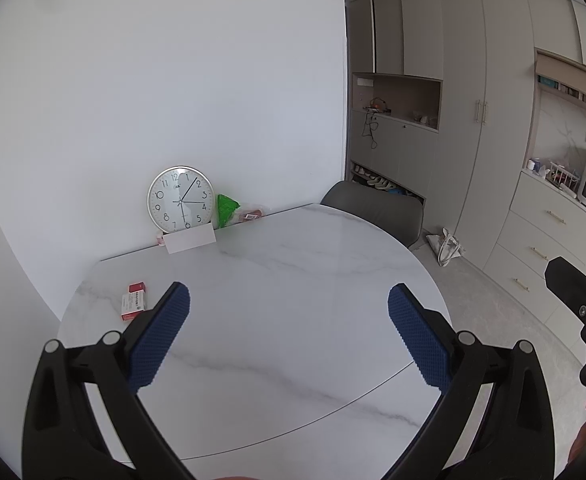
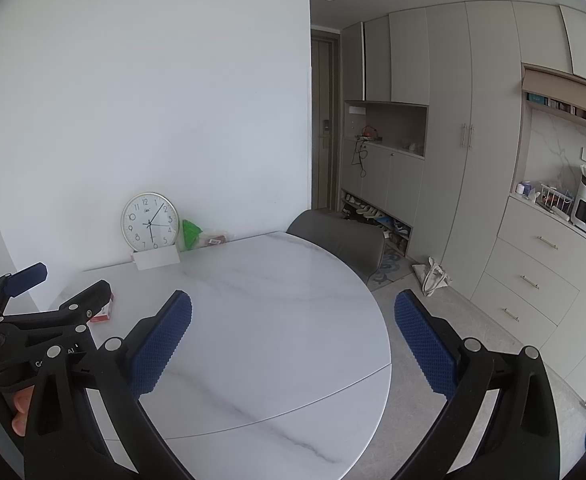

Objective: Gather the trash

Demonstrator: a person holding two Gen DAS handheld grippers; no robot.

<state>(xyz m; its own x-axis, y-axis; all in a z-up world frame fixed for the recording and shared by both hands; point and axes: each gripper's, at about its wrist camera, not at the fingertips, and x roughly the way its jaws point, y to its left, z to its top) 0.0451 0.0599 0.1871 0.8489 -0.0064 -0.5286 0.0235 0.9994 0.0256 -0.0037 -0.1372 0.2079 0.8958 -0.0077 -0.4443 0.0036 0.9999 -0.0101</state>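
Here, left view: left gripper (image 1: 289, 332) fingers spread wide, holding nothing, poised over the table (image 1: 293, 264). Red boxes (image 1: 135, 301) at ten o'clock, green wrapper (image 1: 226, 210) at twelve beside the clock (image 1: 181, 199).

Right view: right gripper (image 2: 293, 336) likewise wide, holding nothing; boxes half hidden at nine, probably within easy reach.
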